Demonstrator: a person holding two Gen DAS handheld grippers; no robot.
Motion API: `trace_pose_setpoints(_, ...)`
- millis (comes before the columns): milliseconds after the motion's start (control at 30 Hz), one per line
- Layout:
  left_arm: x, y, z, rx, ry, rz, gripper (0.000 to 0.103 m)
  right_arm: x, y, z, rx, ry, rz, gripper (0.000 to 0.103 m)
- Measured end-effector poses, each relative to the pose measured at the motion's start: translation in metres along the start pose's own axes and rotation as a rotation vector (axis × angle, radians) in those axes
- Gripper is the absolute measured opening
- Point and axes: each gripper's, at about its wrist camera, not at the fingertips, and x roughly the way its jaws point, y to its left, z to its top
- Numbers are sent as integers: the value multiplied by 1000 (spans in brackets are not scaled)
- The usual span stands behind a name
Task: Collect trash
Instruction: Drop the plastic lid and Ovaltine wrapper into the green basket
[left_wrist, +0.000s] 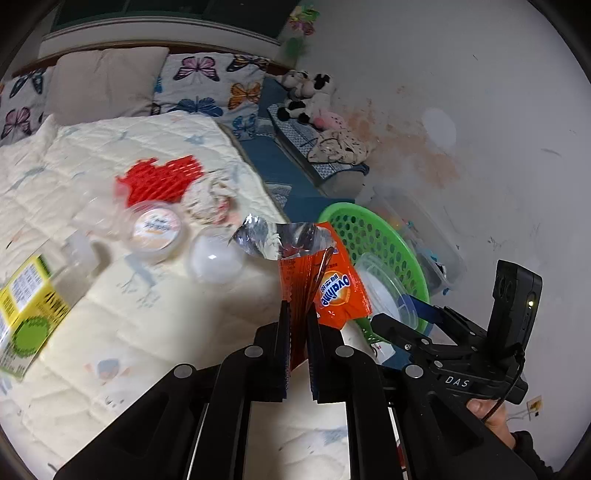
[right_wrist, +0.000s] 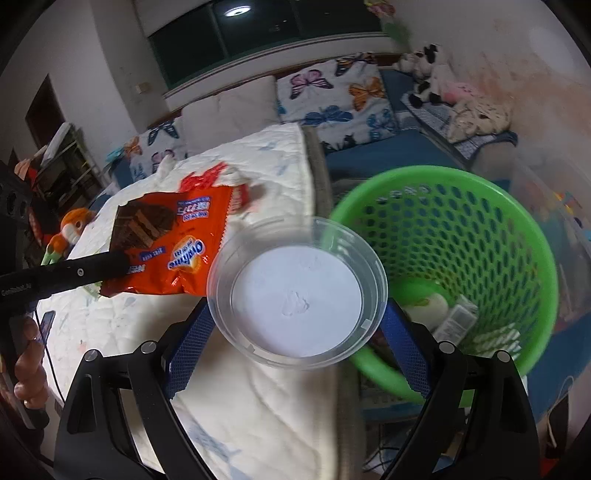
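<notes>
Trash is on the move in both hands here: the left gripper (left_wrist: 297, 314) has its jaws pinched tight on an orange Ovaltine wrapper (left_wrist: 332, 291), torn silver top flapping upward, held up above the bed quilt (left_wrist: 129, 369). Over on the other side, the right gripper (right_wrist: 297, 334) has its jaws spread wide around a clear plastic tub (right_wrist: 297, 291), pads pressing its sides, the tub riding at the mattress edge just beside the green basket (right_wrist: 461, 229), which already holds a few scraps at the bottom. So this looks like the carry-to-bin step, two items at once. Next call, I'd say: bring each load over the basket's rim and only then let go. More waits on the quilt, including a small lidded cup (left_wrist: 157, 230) and a yellow carton (left_wrist: 27, 306).
</notes>
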Motion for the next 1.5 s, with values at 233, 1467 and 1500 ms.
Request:
trace_pose_setpoints(233, 25, -19, 10, 35, 32, 6, 8, -6, -28, -5, 31, -2, -47, 87)
trace_pose_setpoints(1467, 117, -72, 15, 99, 154, 31, 22, -24, -80, -27, 101, -11, -133, 90)
trace_pose_setpoints(1500, 117, -72, 15, 97, 154, 30, 25, -24, -79, -27, 100, -10, -130, 90)
